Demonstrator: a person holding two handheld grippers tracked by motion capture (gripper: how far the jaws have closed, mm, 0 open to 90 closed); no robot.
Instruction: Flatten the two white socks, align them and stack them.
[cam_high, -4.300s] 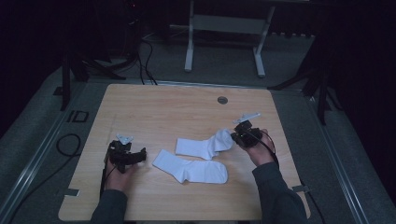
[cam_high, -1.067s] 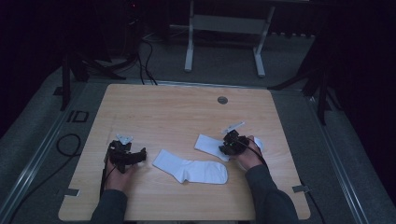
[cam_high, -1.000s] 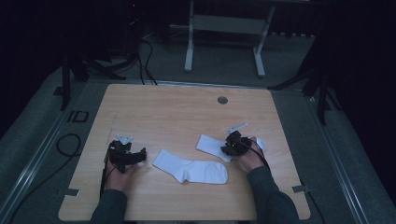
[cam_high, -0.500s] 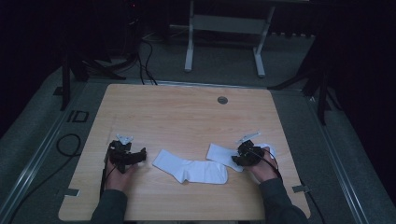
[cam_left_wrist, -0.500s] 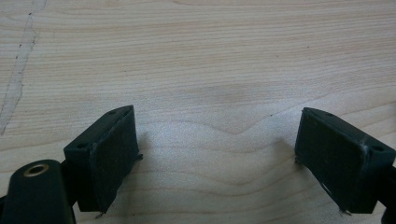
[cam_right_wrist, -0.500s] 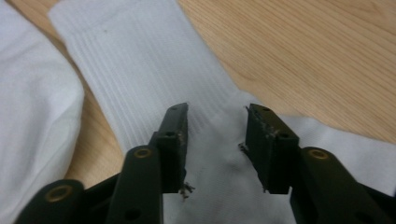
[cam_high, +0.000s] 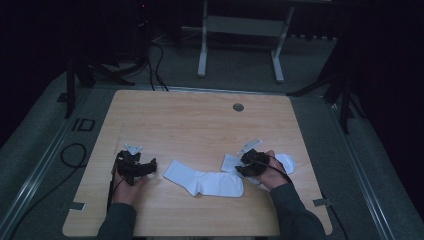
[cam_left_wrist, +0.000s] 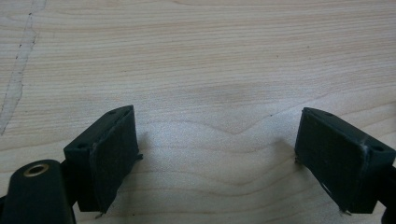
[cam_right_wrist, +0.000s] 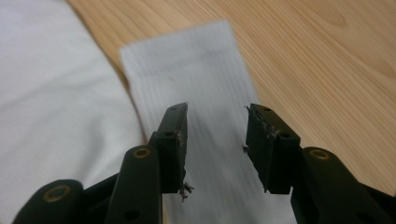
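On the table (cam_high: 200, 120) one white sock (cam_high: 205, 181) lies near centre, a second sock (cam_right_wrist: 205, 93) just right of it under the right gripper (cam_high: 248, 165), whose jaws have just been opening and stand apart above its cuff, while the left gripper (cam_high: 142, 167), spread wide, rests on bare wood at the near left.

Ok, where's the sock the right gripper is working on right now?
In the high view the second sock lies right of centre, under the right gripper, its edge beside the flat sock.

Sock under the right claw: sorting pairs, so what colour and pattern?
Plain white, finely ribbed sock; clearest in the right gripper view.
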